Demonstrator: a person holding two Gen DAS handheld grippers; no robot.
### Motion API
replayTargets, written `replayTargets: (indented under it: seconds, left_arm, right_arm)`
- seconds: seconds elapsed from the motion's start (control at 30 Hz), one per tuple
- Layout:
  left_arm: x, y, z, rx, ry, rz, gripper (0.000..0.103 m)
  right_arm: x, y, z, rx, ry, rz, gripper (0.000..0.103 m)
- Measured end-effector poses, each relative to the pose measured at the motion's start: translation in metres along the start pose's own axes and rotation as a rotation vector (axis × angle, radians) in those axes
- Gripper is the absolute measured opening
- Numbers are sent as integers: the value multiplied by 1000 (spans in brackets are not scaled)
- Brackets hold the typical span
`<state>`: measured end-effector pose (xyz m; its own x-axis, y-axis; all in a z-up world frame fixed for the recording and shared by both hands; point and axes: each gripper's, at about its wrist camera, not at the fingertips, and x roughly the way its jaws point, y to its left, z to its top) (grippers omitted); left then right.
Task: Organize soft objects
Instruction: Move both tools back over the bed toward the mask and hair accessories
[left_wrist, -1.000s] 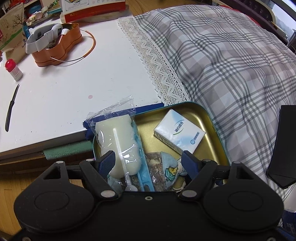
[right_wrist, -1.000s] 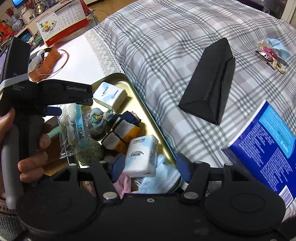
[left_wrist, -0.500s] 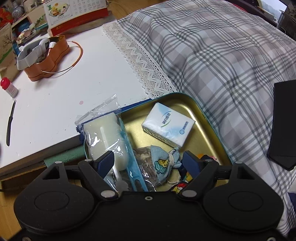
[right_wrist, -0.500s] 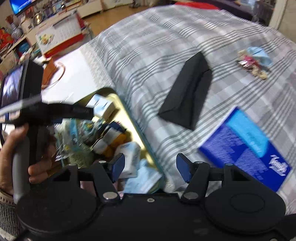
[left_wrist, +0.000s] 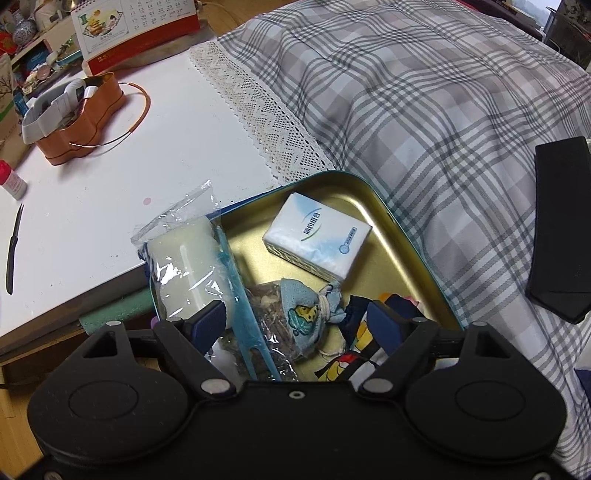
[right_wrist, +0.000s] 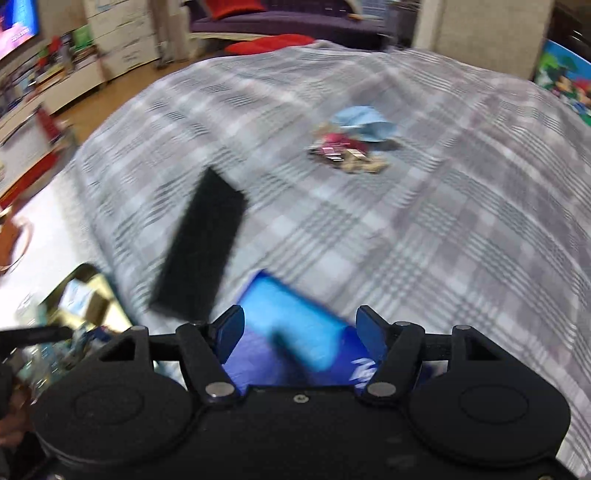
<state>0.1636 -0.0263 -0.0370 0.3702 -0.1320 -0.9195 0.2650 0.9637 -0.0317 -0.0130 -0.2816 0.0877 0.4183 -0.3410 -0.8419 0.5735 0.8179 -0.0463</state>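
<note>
A gold-lined tin tray with a teal rim sits at the edge of the plaid bedspread, its far corner touching the lace trim where the bedspread meets the white desk. Inside the tray lie a white tissue pack, a small light-blue drawstring pouch with a cartoon print, a clear bag of dried bits, a folded colourful cloth and a plastic-wrapped pale sponge with a turquoise handle, which leans over the tray's left rim. The left gripper hovers over the near end of the tray with its blue-padded fingers apart and nothing between them. The right-wrist view is blurred; the right gripper is also spread wide and holds nothing, poised above a blue tissue box lying on the bedspread. Just beyond the box lies a black case, and farther up the bed, well apart, sits a small heap of a light-blue cloth and trinkets. On the desk stand an orange tin holding a white band, a thin orange hoop beside it, a red-capped bottle, a black-handled knife and, at the back, a desk calendar.
</note>
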Motion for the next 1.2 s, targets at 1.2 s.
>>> replayTargets:
  seconds: [1.2]
  left_arm:
    - [2,-24,0,75,36,-107,80]
  right_arm:
    - [197,-57,138,159,18,-194,99]
